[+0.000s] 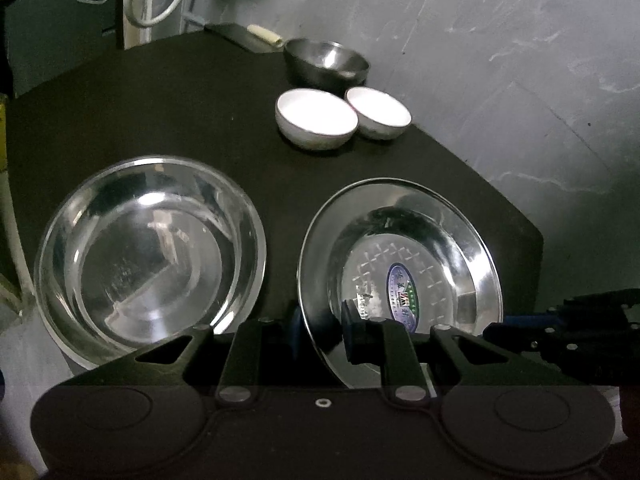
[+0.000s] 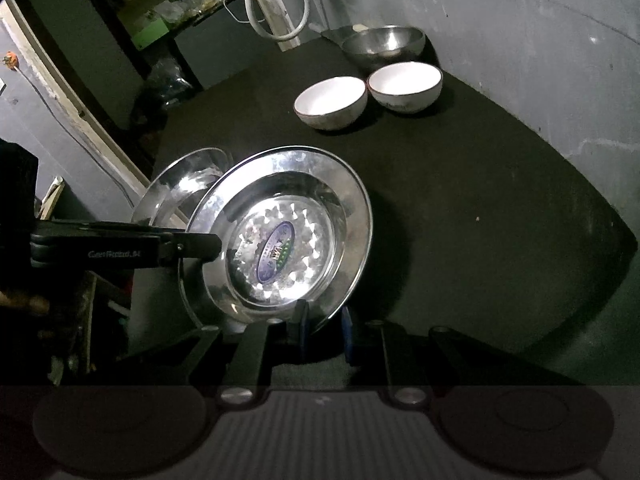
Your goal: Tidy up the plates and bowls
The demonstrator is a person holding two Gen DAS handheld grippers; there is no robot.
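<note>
Two sets of tongs grip one steel plate (image 1: 404, 240) by its rim above a dark surface (image 1: 180, 100), the plate tilted and lifted off the cloth. From the left wrist camera, the left tongs (image 1: 322, 330) sit at 6 o'clock, nearly closed, one pad (image 1: 352, 334) pressed inside the plate's near-left rim and the other beneath it. At 3 o'clock in that view, the right tongs (image 1: 500, 330) reach in to the plate's right edge.

The right wrist camera shows the right tongs almost fully closed on the plate's near rim at 6 o'clock, blue pads (image 2: 347, 336) either side of the metal. A blue oval sticker (image 2: 276, 250) marks the plate's centre. The left tongs' black arm enters from 9 o'clock, meeting the plate's left rim.

A wider, deeper steel basin (image 1: 150, 248) rests on the surface at 9 o'clock of the plate, just beside it; in the right camera's view it lies partly hidden behind the plate at 10 o'clock.

Toward 12 o'clock, well apart from the plate, two white bowls (image 1: 316, 118) (image 1: 378, 112) stand side by side, rims close to touching. Just behind them sits a steel bowl (image 1: 326, 62), near the grey wall (image 1: 500, 60). A white cable (image 2: 276, 4) loops down at the surface's far edge.
</note>
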